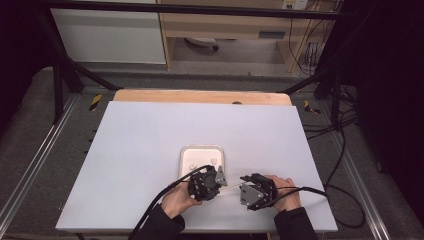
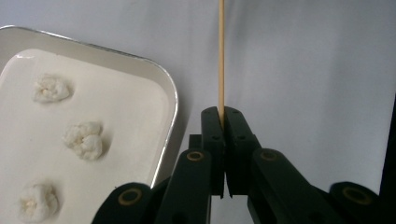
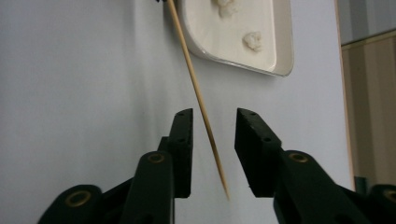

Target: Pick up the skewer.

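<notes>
A thin wooden skewer [image 2: 221,56] stands straight up from my left gripper [image 2: 222,112], which is shut on its lower end. In the high view the skewer [image 1: 233,184] spans the short gap between the left gripper [image 1: 223,186] and the right gripper [image 1: 244,181], just in front of the tray. My right gripper [image 3: 214,114] is open. The skewer [image 3: 191,79] slants down between its jaws without touching either pad, and its pointed tip ends near the jaw bases.
A small white metal tray [image 1: 220,150] sits mid-table on the pale sheet [image 1: 150,140]. It holds three white crumbly lumps [image 2: 84,139], two of which [image 3: 252,41] show in the right gripper view. A wooden edge [image 1: 200,96] runs along the back, and cables trail off to the right.
</notes>
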Tool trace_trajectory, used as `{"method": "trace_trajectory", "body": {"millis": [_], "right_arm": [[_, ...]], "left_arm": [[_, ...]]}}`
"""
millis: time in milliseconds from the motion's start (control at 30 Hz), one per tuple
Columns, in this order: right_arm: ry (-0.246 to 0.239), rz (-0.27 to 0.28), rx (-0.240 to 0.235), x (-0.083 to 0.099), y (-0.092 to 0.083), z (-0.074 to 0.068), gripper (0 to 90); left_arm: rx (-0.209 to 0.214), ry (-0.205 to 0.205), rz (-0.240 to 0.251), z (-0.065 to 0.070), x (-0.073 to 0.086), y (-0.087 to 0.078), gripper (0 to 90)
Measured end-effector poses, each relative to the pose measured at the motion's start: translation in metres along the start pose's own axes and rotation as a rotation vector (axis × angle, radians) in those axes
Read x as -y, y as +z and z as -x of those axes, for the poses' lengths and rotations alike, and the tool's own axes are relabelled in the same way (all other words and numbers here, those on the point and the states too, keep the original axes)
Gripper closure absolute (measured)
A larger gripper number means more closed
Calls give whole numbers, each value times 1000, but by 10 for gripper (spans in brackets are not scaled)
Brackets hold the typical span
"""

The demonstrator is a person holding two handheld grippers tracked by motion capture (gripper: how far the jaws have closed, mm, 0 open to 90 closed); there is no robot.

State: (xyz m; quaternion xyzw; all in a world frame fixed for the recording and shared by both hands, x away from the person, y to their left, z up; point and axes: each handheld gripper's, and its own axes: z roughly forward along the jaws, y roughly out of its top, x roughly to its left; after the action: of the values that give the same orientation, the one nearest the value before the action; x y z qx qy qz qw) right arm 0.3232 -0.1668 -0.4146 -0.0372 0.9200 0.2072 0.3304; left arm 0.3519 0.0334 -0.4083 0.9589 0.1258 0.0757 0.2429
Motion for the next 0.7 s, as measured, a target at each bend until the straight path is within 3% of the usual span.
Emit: {"method": "trace_trajectory", "body": {"millis": [67,300,500,600,700], "right_arm": [[72,32,0,3,-3,4,595],[351,135,-10,19,-14,17,404],[565,179,-58,36,-17,23,305],[680,173,-103,42,-16,24,272],[774,180,-119,49,-13,22,218]], "left_arm": [[-2,-7,7,-1,2,-1,879],[-12,-99,95,-4,18,-8,878],[-27,-174,181,-3,34,-15,878],[-55,-211,230,0,42,-18,877],[-93,-251,270,3,53,-20,877]]}}
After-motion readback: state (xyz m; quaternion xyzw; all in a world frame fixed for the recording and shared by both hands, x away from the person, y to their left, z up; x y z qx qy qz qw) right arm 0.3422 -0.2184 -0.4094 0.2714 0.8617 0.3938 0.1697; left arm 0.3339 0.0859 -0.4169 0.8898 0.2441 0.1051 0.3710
